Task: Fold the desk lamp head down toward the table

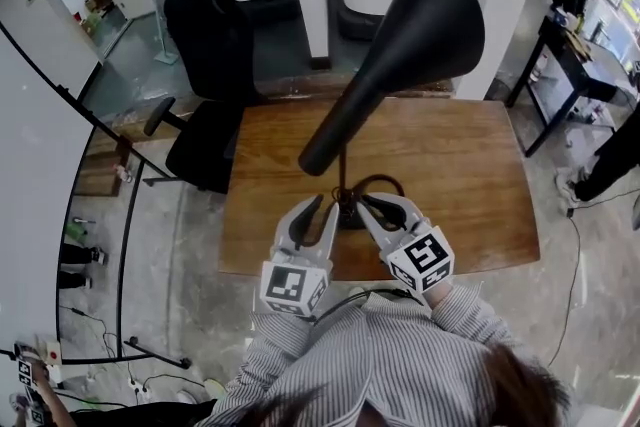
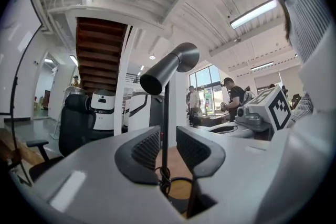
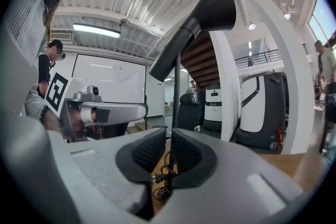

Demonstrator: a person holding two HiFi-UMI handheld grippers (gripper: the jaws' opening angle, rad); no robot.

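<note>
Head view: lamp head (image 1: 400, 55) raised at 12 o'clock, over table (image 1: 470, 175). Left gripper (image 1: 326, 205) jaws apart, right gripper (image 1: 382, 203) jaws barely apart, both empty, flanking lamp base (image 1: 348, 217). We risk toppling lamp if we push head with base unheld.

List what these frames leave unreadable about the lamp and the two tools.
Lamp base: head view, crowded by the tips of the left tool and right tool; gripper views, cut off by each tool's own body.
Inside of the lamp head: turned away in every view, bulb unseen.
Table far edge: head view, partly covered by the lamp head.
Whether either tool touches the lamp: cannot tell from the overlap.
</note>
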